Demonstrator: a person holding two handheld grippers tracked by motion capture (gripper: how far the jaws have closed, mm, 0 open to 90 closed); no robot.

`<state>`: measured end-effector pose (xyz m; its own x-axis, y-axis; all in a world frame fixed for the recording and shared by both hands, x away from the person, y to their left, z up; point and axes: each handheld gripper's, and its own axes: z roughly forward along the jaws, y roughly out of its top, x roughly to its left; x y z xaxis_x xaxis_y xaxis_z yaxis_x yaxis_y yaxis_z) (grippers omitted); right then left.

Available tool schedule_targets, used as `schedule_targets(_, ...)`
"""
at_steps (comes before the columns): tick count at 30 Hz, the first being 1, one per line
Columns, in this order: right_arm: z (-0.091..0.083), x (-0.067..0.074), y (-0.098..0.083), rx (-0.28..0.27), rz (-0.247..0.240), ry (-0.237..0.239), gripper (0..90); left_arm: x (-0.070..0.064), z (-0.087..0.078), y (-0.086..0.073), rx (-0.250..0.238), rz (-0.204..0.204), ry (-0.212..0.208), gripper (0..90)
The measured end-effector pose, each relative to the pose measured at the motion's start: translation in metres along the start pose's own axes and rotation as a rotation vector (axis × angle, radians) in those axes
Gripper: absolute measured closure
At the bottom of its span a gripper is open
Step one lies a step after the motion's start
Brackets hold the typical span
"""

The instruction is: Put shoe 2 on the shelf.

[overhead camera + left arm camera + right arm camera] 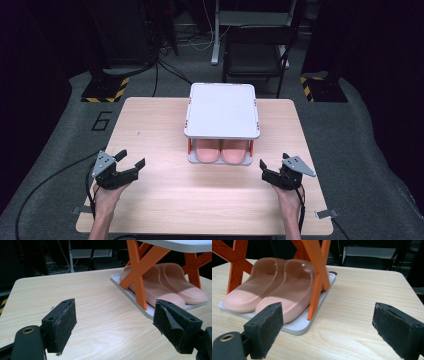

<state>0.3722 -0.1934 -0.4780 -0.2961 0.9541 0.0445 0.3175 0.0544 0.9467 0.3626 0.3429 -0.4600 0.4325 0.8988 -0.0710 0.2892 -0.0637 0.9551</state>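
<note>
Left gripper [131, 159]: jaws apart, nothing between them, low over the table [165, 200], left of the rack [222, 111] and well apart from it. Right gripper [272, 169]: jaws wide apart, empty, right of the rack, also clear of it. Both angle in toward the rack's front.

Slippers [221, 150]: pink pair, side by side on the rack's lower white shelf [299, 327], toes toward the person, between the orange X-legs [136, 272]. In the right gripper view both soles sit flat on the shelf, and the near slipper lies just beside the front leg. White top shelf above them is bare.

Progress, as a judgement: the pair looks placed on the rack, both grippers free, so the storing looks done. What's left is likely just clearing the hands, or a nudge if the pair should sit straighter; hard to tell.

Surface: light wood-grain table, with the rack at the middle of its far half. Beyond the rack: dark room, grey floor, a chair [255, 60], loose cables, yellow-black striped stand bases [105, 92], a "6" marked on the floor left of the table.
</note>
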Motion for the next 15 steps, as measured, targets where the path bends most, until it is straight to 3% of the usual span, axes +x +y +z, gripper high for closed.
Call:
schedule_targets(5, -0.0066, -0.0021, -0.0021, -0.014, -0.012, 0.006, 9.9, 0.0011, -0.0016, -0.0007, 0.004, -0.003, 0.005, 18.7)
schedule_targets(15, -0.0098, -0.0061, -0.0029, -0.031, 0.018, 0.002, 12.3, 0.0001, -0.0005, -0.0036, 0.013, -0.003, 0.007, 18.7)
